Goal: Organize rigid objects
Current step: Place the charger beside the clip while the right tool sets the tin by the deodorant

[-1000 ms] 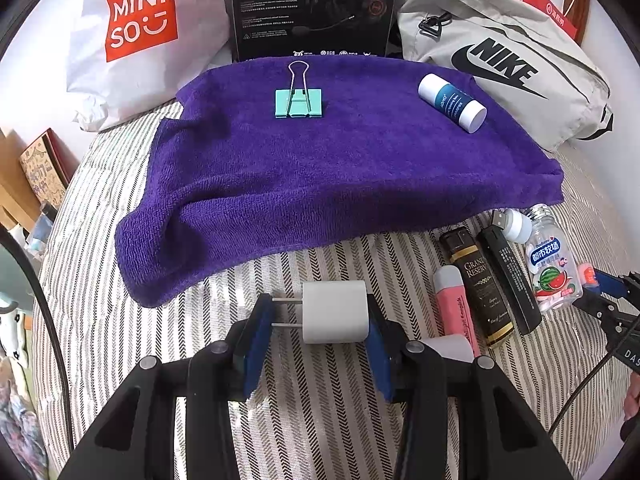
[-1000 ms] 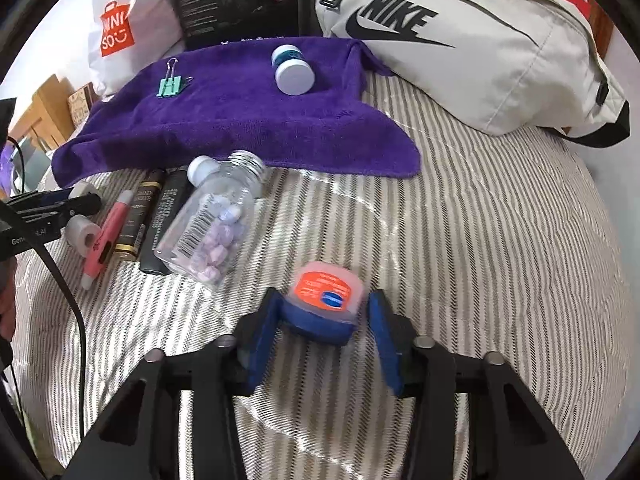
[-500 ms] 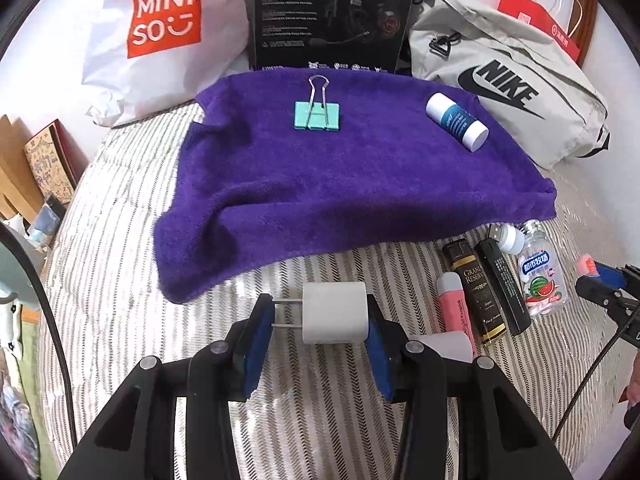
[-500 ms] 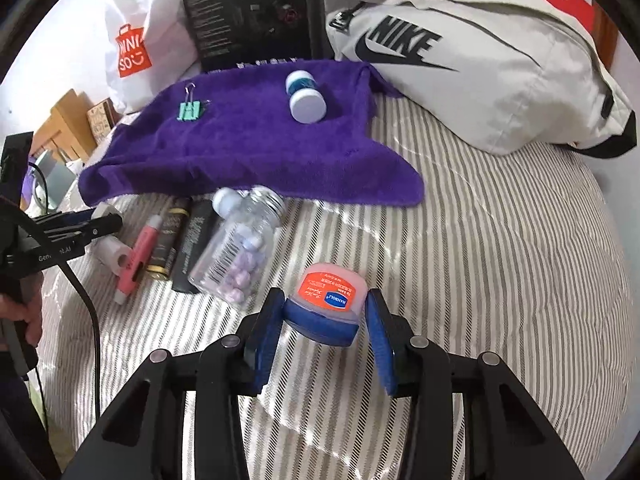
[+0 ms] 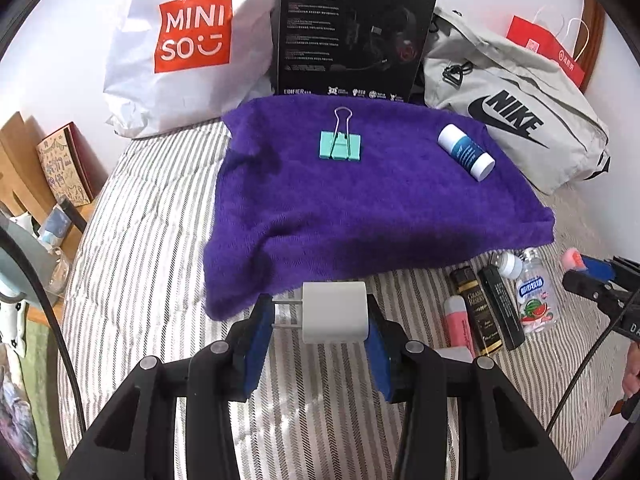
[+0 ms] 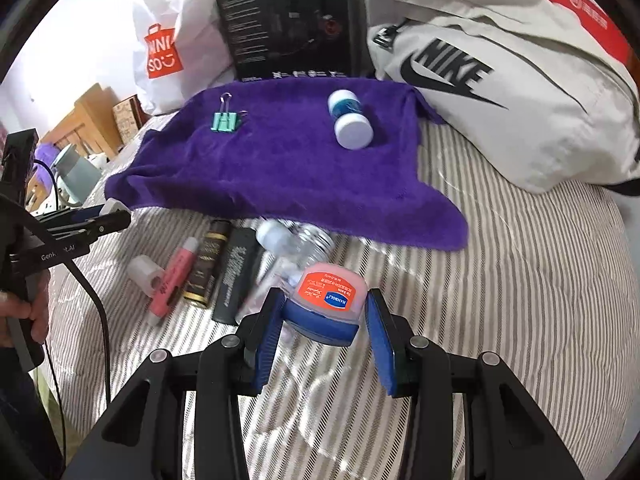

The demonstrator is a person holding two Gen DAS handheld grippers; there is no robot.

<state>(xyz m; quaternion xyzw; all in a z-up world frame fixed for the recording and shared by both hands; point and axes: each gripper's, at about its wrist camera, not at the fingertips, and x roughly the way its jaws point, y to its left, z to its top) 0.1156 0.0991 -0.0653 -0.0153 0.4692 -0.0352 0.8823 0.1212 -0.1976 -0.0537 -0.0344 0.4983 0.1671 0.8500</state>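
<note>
My left gripper (image 5: 320, 320) is shut on a white charger plug (image 5: 334, 312), held above the striped bed just before the near edge of the purple towel (image 5: 360, 208). My right gripper (image 6: 326, 316) is shut on a small pink-lidded blue jar (image 6: 328, 300), lifted above the bed. A teal binder clip (image 5: 340, 146) (image 6: 225, 121) and a blue-and-white tube (image 5: 466, 152) (image 6: 349, 118) lie on the towel (image 6: 280, 168). The right gripper also shows at the right edge of the left wrist view (image 5: 592, 276).
Beside the towel lie a clear candy bottle (image 5: 530, 292), two dark sticks (image 5: 490, 308), a pink stick (image 6: 172, 280) and a white roll (image 6: 144, 274). A Miniso bag (image 5: 188, 40), black box (image 5: 352, 28) and Nike bag (image 5: 516, 112) stand behind.
Both grippers have risen and pulled back with their objects; the view widens. The right gripper has lifted the jar off the bed and shifted left over the bottle.
</note>
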